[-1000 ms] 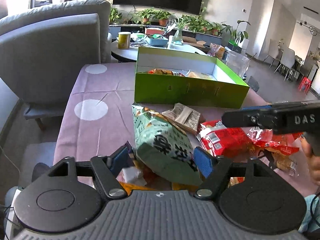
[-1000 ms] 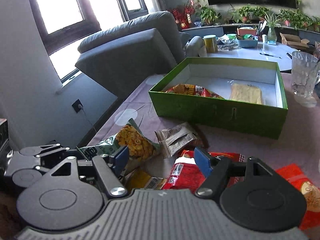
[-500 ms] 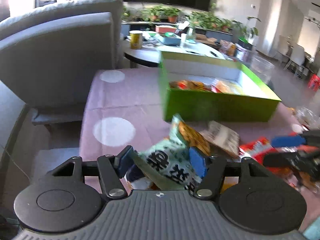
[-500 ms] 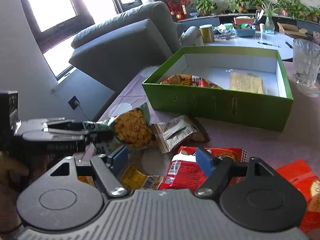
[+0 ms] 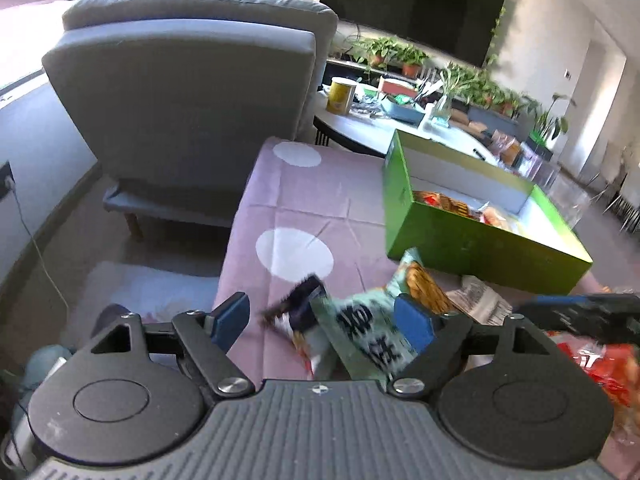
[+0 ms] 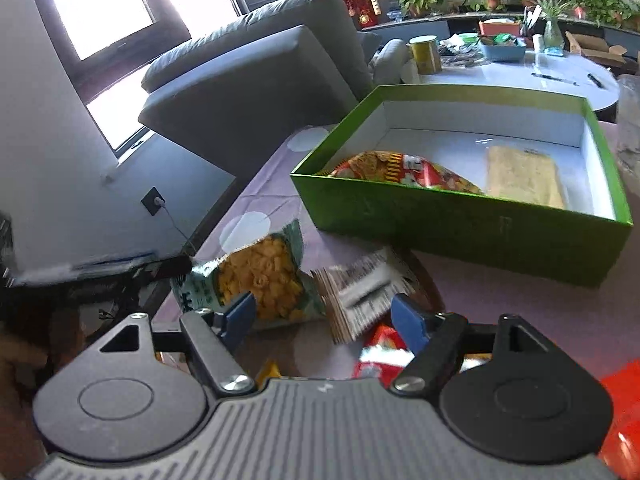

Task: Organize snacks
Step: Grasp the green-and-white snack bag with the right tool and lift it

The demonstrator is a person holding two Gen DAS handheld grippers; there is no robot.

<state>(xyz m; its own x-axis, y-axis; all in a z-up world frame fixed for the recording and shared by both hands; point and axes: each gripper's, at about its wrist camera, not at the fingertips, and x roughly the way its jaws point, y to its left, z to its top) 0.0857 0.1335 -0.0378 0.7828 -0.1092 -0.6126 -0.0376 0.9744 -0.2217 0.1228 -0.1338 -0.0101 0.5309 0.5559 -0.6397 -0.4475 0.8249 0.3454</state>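
A green snack bag (image 5: 368, 328) with orange rings printed on it (image 6: 256, 280) lies on the purple cloth near the table's left edge. My left gripper (image 5: 320, 320) straddles it. Its jaws are opening: the bag lies against the right finger and the left finger stands clear of it. A small dark packet (image 5: 304, 304) sits beside the bag. My right gripper (image 6: 324, 318) is open above a striped brown packet (image 6: 360, 292) and a red packet (image 6: 380, 356), touching neither. The green box (image 6: 460, 224) behind holds a red-yellow bag (image 6: 400, 168) and a pale flat pack (image 6: 520, 176).
More red packets (image 5: 592, 364) lie at the right of the cloth. A grey sofa (image 5: 180, 100) stands past the table's left edge. A clear glass (image 6: 628, 120) stands to the right of the box. A round white table (image 6: 520, 72) with clutter is behind.
My left gripper's jaws have widened around the green bag, and its view has rolled and swung left. My right gripper has crept closer to the striped and red packets, still open.
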